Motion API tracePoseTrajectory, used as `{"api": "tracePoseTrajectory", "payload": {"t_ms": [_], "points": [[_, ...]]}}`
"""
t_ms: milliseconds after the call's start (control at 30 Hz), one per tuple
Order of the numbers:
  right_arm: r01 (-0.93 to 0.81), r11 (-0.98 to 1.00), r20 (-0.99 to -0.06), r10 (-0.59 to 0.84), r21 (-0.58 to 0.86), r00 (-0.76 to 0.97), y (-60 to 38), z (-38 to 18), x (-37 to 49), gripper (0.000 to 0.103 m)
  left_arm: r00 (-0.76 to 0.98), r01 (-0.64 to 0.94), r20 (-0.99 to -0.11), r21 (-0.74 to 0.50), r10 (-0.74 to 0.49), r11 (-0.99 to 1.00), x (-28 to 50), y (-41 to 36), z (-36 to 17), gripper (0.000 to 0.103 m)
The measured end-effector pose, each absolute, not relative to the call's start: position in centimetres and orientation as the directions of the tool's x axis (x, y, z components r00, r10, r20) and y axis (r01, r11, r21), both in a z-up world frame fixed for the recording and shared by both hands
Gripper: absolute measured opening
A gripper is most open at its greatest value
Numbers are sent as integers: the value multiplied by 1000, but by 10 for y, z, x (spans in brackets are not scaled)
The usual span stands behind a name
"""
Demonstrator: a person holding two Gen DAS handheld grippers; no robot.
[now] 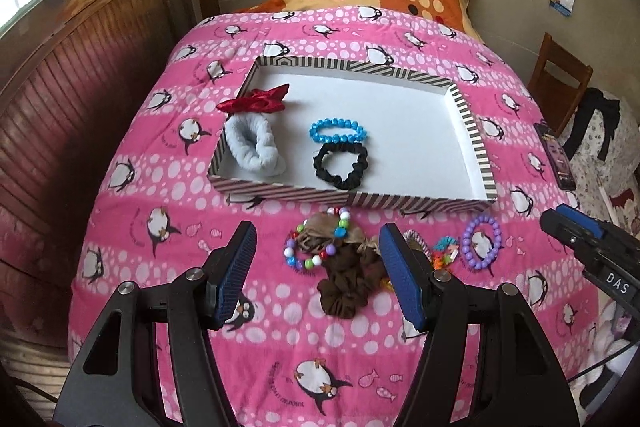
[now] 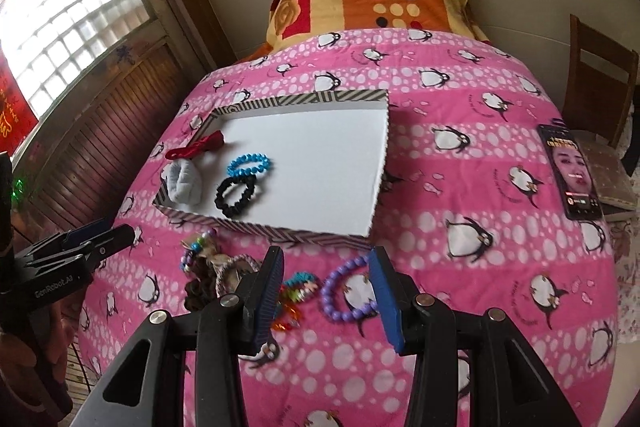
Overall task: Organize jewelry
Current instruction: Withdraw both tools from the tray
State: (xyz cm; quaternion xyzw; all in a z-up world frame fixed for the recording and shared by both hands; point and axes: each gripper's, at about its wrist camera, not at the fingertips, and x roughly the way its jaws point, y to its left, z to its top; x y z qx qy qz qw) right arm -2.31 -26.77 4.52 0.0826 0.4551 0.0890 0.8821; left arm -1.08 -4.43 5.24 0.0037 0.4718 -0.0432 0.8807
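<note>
Pink penguin-print quilt (image 1: 280, 307) — striped tray (image 1: 472, 131), blue bracelet (image 1: 338, 131), black scrunchie (image 1: 340, 163).

A shallow striped cardboard tray (image 1: 472, 131) with a smooth, matt white paper floor lies on the pink penguin-print cotton quilt (image 1: 160, 195). Inside it, at 9 o'clock, a glossy red satin bow (image 1: 256, 101) touches a fluffy pale-grey towelling scrunchie (image 1: 256, 147); towards 6, shiny faceted blue plastic beads (image 1: 338, 131) adjoin a matt black fabric scrunchie (image 1: 340, 163).
</note>
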Motion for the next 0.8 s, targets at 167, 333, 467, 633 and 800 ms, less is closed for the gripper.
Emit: {"api": "tracePoseTrajectory", "payload": {"t_ms": [167,333,467,633,800], "points": [[-89,971,-795,233,222,560,-271,42,-30,42,556,78,-828,-31,-69,996,-20,-50,52,64],[-99,972,-796,231,212,560,-269,43,-35,42,563,72,-824,-30,-66,997,-26,-52,55,64],[-112,972,-792,231,204,565,-267,46,-36,42,569,68,-820,-30,-63,997,-29,-51,57,64],[-116,971,-789,236,207,567,-266,47,-37,42,572,56,-818,-34,-60,998,-31,-49,59,64],[-126,971,-790,240,205,564,-263,49,-37,42,575,49,-816,-34,-56,998,-33,-47,60,64]]}}
